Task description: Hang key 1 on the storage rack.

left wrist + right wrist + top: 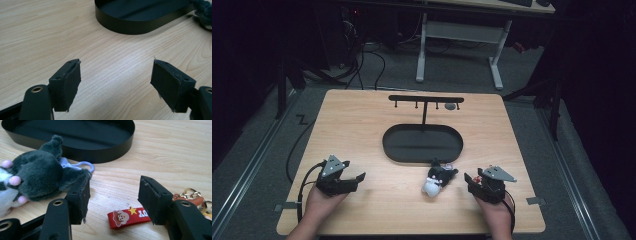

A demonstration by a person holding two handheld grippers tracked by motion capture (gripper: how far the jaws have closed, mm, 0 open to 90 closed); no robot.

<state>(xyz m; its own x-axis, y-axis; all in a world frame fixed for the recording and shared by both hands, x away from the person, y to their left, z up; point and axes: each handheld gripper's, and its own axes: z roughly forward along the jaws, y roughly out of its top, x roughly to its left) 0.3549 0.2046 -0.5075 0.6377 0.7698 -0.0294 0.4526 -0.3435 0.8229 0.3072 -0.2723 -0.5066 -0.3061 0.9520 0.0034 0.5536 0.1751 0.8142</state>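
A black oval tray (422,144) with a T-shaped hook stand (425,99) sits mid-table. A grey and white plush keychain (437,179) lies just in front of the tray's right end; in the right gripper view the plush (37,176) has a lilac loop (86,165). A red rubber strap (128,216) with gold key rings (191,195) lies between the jaws of my right gripper (113,195), which stands open. My right gripper (476,180) rests right of the plush. My left gripper (354,177) is open over bare wood; its jaws (117,80) hold nothing, with the tray (140,18) beyond.
A small grey object (450,106) hangs under the stand's right end. The wooden table (357,125) has free room on its left half. Beyond the table stands a white desk frame (459,35) with cables on the floor.
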